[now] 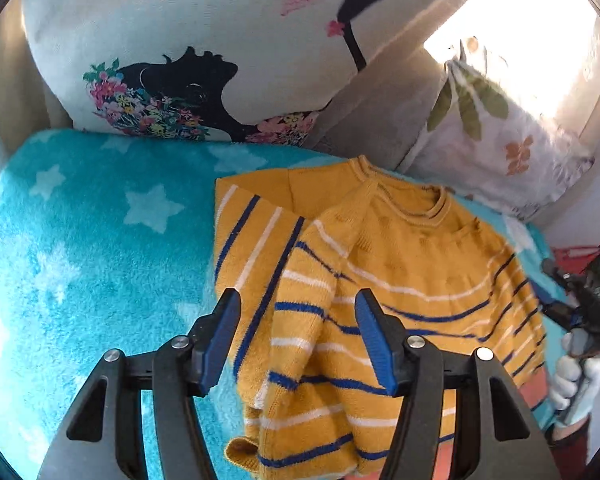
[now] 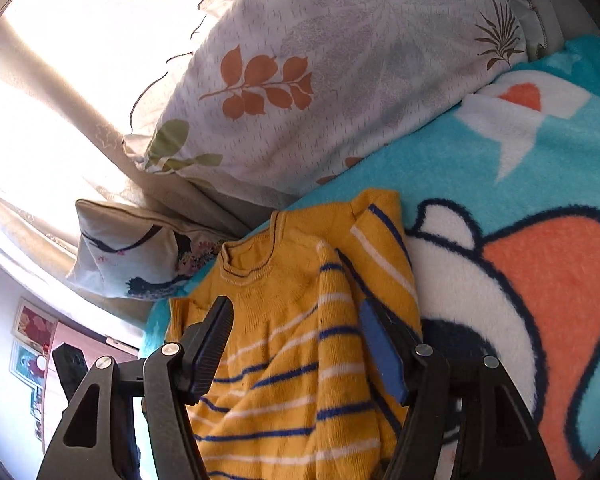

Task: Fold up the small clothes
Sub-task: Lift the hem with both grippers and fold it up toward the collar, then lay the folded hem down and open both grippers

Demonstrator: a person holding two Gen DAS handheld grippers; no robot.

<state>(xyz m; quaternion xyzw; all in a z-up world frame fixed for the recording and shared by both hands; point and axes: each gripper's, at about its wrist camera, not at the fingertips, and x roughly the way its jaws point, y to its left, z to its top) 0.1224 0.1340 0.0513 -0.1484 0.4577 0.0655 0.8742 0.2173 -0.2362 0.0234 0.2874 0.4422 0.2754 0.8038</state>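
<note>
A: What does the sweater (image 1: 380, 280) look like?

B: Small, mustard-yellow knit with blue and white stripes and a ribbed round neck. It lies on the turquoise blanket (image 1: 80, 260), both sleeves folded in over the body, collar at the far end from the claws.

A: And the claws?

B: The left gripper (image 1: 296, 340) hangs over the sweater with jaws wide; a folded sleeve lies below the gap, and the blue pads do not press it. The right gripper (image 2: 296, 344) is also spread wide above the sweater's body, gripping nothing.

A: What does one view give that the other lacks?

B: The left wrist view shows white stars on the blanket left of its claw, the silhouette cushion (image 1: 200, 60) beyond, and a gloved hand (image 1: 576, 380) holding the other tool at far right. The right wrist view shows a big orange-and-white cartoon print right of its claw and the leaf-print pillow (image 2: 320, 80) ahead.
</note>
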